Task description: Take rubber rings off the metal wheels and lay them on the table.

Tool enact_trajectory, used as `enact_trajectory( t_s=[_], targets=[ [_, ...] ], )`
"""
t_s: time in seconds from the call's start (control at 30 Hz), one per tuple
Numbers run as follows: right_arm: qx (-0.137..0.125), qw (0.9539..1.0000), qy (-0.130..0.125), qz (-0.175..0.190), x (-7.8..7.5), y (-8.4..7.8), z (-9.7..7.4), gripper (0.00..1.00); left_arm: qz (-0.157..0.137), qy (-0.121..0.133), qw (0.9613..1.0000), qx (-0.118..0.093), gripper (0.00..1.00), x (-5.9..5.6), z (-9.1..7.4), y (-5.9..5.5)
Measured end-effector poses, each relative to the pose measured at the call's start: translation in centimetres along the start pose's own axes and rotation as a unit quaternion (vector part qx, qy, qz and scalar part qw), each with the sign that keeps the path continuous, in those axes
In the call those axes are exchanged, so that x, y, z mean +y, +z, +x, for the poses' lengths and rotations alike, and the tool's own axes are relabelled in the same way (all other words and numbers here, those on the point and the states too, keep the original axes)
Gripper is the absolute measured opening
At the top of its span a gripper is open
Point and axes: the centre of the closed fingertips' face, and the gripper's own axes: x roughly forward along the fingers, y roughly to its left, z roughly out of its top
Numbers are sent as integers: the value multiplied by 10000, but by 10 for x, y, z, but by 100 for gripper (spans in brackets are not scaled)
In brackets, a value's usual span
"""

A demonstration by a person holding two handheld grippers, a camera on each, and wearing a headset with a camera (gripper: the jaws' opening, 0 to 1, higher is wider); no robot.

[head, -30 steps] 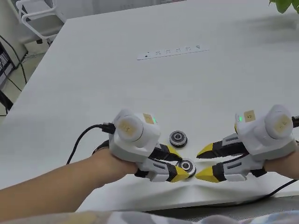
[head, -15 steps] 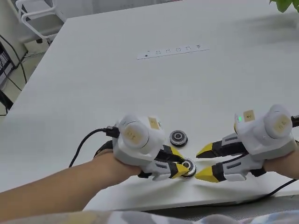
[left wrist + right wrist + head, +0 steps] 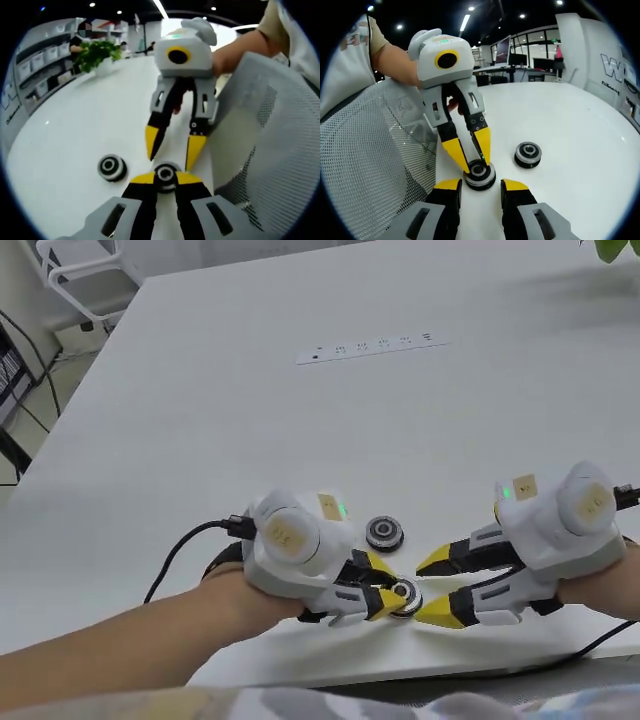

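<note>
Wheel point(image 3: 404, 595) sits clamped in left gripper point(image 3: 392, 590); right gripper point(image 3: 425, 590) gapes beside it.

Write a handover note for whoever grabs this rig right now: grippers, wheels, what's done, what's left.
Left gripper: jaws shut on the near wheel, by the front edge of the table.
Right gripper: jaws open, tips pointed at that wheel from the opposite side, not gripping it.
Second wheel: lies free on the table just beyond, untouched.
Done: nothing yet; both wheels look to have their black rubber rings on.
Left: pull the ring off the held wheel, probably with the right gripper, lay it on the table, then do the second wheel.
</note>
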Motion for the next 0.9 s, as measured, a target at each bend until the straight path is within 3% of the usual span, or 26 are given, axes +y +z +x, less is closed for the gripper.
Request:
enact_trajectory(
  t_s=[0.47, 0.9],
  targets=[
    [22, 9999, 106, -86, 3, 0, 11, 27, -11, 28, 10000, -25, 14, 1, 0, 0],
    [-23, 9998, 26, -204, 4, -2, 3, 21, -39, 41, 10000, -65, 14, 1, 0, 0]
  ],
)
